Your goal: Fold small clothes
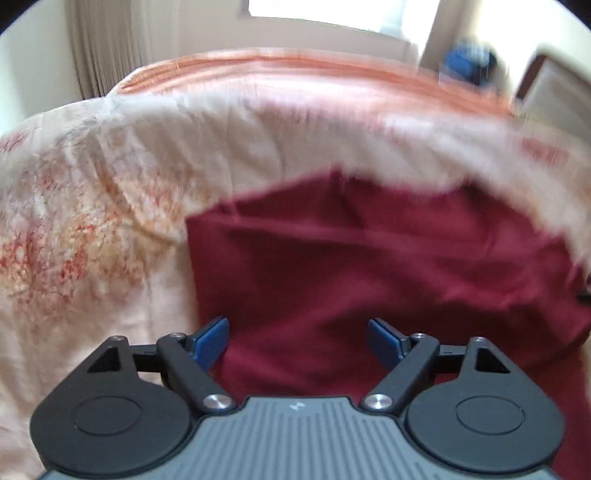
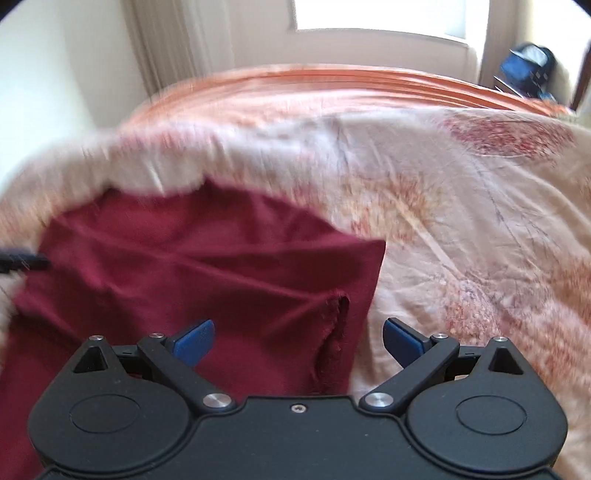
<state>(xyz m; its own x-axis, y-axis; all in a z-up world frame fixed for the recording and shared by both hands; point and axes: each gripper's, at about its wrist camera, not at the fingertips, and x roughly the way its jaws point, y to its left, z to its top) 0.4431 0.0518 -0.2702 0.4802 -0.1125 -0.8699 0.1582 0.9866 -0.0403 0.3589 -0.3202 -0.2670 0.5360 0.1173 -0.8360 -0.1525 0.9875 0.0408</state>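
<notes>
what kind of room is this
Most likely a bedroom. A dark red garment lies on a bed covered with a cream bedspread printed with red and orange flowers, and pale pleated curtains hang beside a bright window behind it.

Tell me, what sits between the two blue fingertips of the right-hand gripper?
In the right wrist view, the open right gripper has only the dark red cloth garment between its fingertips: its seamed right edge, then a strip of the floral cream bedspread.
</notes>
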